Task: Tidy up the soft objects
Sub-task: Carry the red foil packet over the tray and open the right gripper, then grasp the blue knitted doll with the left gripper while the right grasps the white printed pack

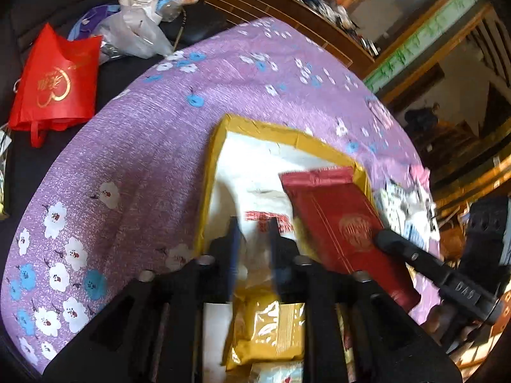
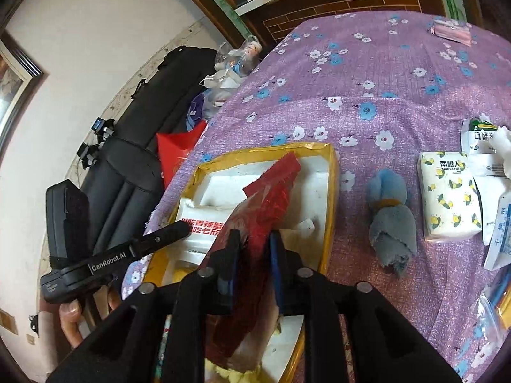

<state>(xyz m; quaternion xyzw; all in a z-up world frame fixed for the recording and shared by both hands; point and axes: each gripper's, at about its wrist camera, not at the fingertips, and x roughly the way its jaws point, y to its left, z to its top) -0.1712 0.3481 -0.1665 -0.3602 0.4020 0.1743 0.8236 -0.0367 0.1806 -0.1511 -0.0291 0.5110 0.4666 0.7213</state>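
Red foil pouch (image 2: 255, 223) sits clamped between the right gripper (image 2: 252, 242) fingers, which close on its lower half. Its long axis runs straight ahead of the fingers, serrated end pointing forward and slightly right, over the yellow-taped foam box (image 2: 332, 172). So the right hand is the one placed to lower it in. The left gripper (image 1: 252, 242) hovers just left of the pouch, jaws parted around nothing, above a white packet (image 1: 255, 198) in the box.
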